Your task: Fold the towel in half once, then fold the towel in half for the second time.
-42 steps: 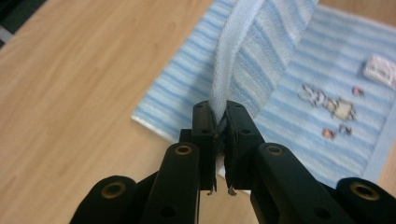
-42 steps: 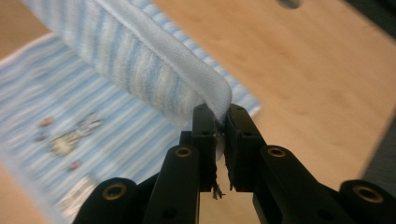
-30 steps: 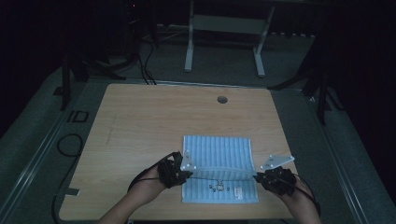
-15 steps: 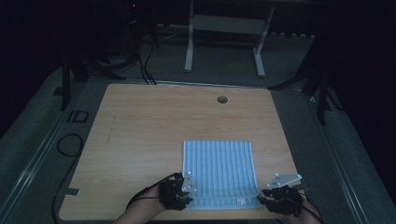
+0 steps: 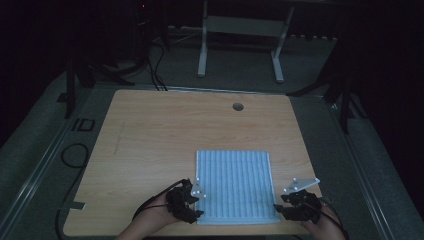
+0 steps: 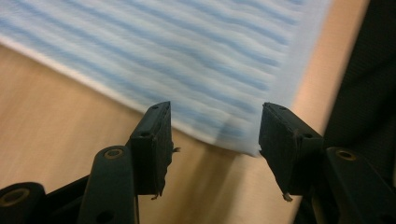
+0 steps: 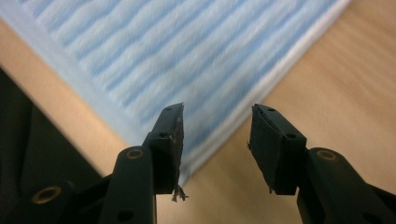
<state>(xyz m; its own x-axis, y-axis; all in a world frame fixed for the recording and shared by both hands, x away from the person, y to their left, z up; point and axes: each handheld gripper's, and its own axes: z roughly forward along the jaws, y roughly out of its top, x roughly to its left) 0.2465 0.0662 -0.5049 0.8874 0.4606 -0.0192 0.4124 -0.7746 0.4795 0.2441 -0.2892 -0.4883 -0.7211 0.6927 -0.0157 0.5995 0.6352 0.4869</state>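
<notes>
A light blue striped cloth (image 5: 234, 187) lies spread flat on the wooden table (image 5: 165, 130), its near edge by the table's front. My left gripper (image 5: 199, 204) sits at the cloth's near left corner and my right gripper (image 5: 278, 210) at its near right corner. In the left gripper view the gripper (image 6: 212, 121) stands open, with the cloth (image 6: 187, 51) corner lying just past the pads, untouched. In the right gripper view the gripper (image 7: 217, 121) is open over the cloth's (image 7: 163, 51) white-hemmed corner. Both pairs of jaws have just been opening, and neither presses the cloth.
A round cable hole (image 5: 238, 106) is at the table's far side. A metal stand (image 5: 240, 30) is on the floor behind, and cables (image 5: 75, 155) lie left of the table. The table's front edge runs right beside both grippers.
Both grippers moved toward the table's front edge and sank. The cloth's near part, folded over a second ago, now lies flat. Both jaws have opened off its corners.
</notes>
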